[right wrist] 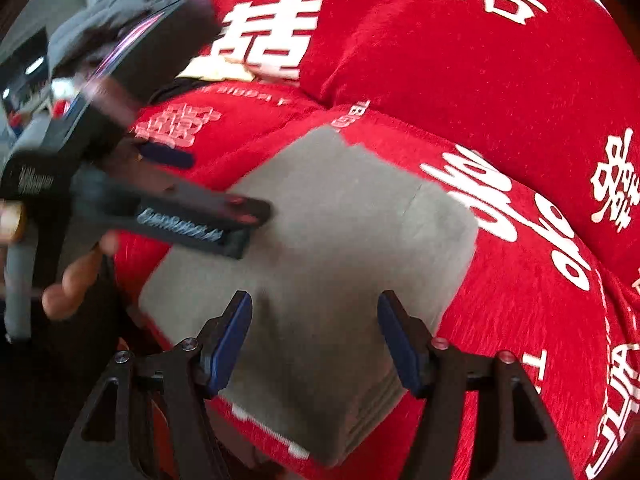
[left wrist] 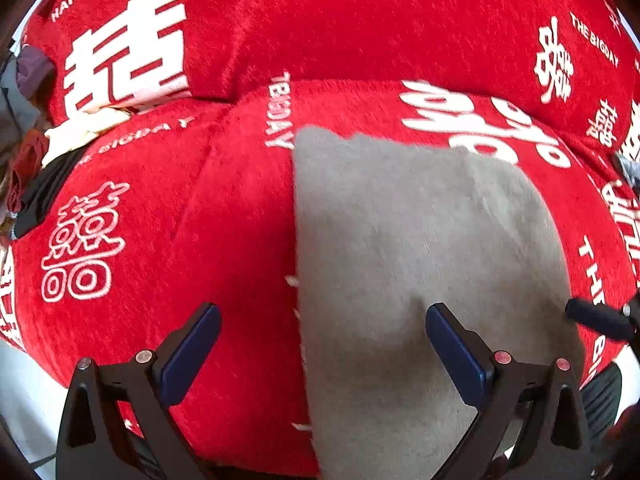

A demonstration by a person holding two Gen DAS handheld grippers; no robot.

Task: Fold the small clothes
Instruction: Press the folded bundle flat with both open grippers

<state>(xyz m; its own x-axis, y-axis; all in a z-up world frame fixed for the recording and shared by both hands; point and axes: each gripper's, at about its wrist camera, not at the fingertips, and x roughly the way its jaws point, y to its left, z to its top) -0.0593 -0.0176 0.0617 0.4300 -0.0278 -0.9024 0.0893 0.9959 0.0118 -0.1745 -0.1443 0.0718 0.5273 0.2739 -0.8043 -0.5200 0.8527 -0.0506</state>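
Note:
A grey folded garment [left wrist: 420, 260] lies flat on the red sofa cover [left wrist: 224, 208] printed with white characters. My left gripper [left wrist: 324, 352] hovers over the garment's left edge with its jaws wide open and nothing between the blue pads [left wrist: 456, 356]. In the right wrist view the same grey garment [right wrist: 328, 256] shows as a thick rectangular fold. My right gripper [right wrist: 314, 344] stands open just above its near part, pads clear of the cloth. The left gripper [right wrist: 224, 188] reaches in from the left, held by a hand [right wrist: 76, 276].
A loose pile of other clothes, cream [left wrist: 80, 128], dark red [left wrist: 24, 168] and black [left wrist: 44, 196], sits at the seat's far left. The sofa's red back cushion [left wrist: 360, 20] rises behind the garment. The right gripper's black fingertip [left wrist: 596, 318] shows at the right edge.

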